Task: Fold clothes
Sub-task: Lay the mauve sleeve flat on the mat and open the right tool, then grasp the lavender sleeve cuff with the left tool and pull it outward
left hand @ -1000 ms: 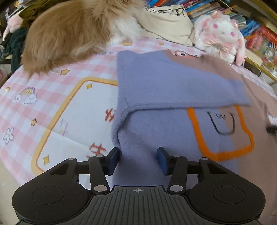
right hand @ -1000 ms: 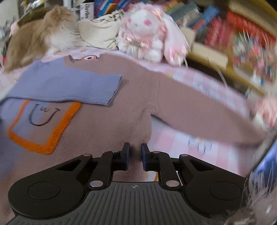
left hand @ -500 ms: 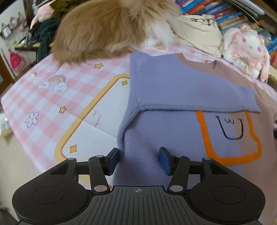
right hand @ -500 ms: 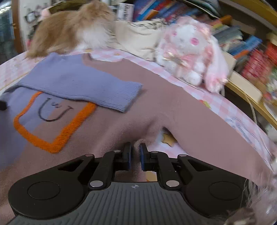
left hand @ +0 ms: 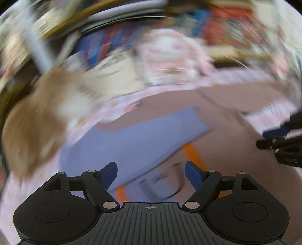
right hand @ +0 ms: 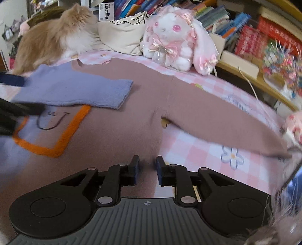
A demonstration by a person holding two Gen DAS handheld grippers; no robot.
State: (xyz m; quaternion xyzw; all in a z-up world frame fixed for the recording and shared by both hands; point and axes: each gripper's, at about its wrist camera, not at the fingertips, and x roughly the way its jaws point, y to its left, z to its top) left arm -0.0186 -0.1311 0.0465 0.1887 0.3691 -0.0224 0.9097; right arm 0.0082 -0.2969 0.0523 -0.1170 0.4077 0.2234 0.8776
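A brown and lilac sweater [right hand: 120,120] lies spread flat on the surface, which is covered by a pink checked cloth [right hand: 205,148]. Its lilac sleeve [right hand: 75,90] is folded across the chest and covers the top of an orange outlined square [right hand: 54,135] with a drawn smile. Its brown sleeve [right hand: 222,116] stretches out flat toward the surface's right edge.

The right hand-held gripper [right hand: 147,170] sits low over the sweater's lower right side seam. Its jaws stand a narrow gap apart, with brown knit showing between and just ahead of them; whether they pinch any fabric cannot be told.

The left wrist view is heavily smeared. The left hand-held gripper [left hand: 151,174] hangs over the lilac half of the sweater [left hand: 132,143] with its jaws spread wide and nothing between them.

Along the far edge sit a fluffy ginger cat [right hand: 56,37], a cream bag [right hand: 122,35] and a pink plush rabbit [right hand: 175,37], with shelves of books [right hand: 222,17] behind.
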